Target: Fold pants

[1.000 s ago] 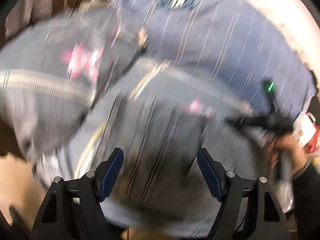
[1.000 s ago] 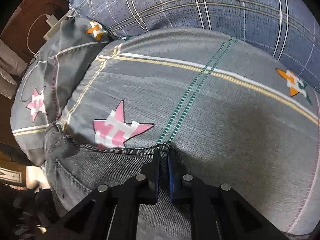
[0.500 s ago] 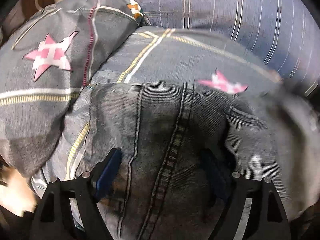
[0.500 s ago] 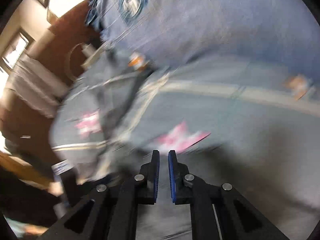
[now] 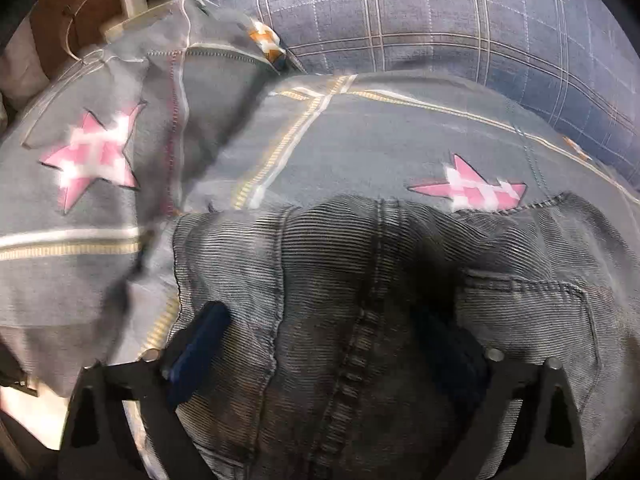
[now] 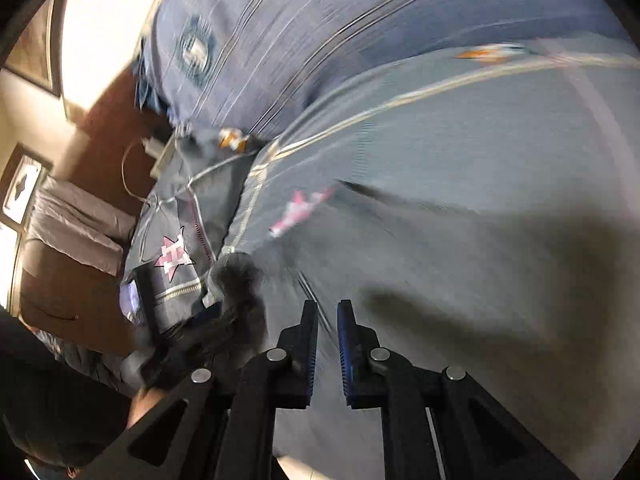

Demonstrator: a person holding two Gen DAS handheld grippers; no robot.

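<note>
Dark grey jeans point(image 5: 360, 288) lie folded on the star-print duvet point(image 5: 360, 132), filling the lower half of the left wrist view. My left gripper point(image 5: 320, 340) points steeply down at them. Its jaws are opening wide; the denim lies between the fingers point(image 5: 200, 336), and the pads do not press on it. In the blurred right wrist view the jeans point(image 6: 240, 280) show as a dark lump at lower left. My right gripper point(image 6: 328, 320) hangs over bare duvet point(image 6: 480, 200) to their right. Its jaws are parting by a narrow slit and have nothing between them.
A blue plaid quilt point(image 5: 440, 20) lies beyond the duvet. A white charger with its cable point(image 5: 132, 0) rests on the brown headboard at the upper left. Framed pictures point(image 6: 24, 188) hang on the wall, and a person's dark sleeve point(image 6: 60, 400) fills the lower left.
My left gripper has sunk closer to the jeans and spread wider. My right gripper has left the jeans' hem, swung away over the duvet and rolled.
</note>
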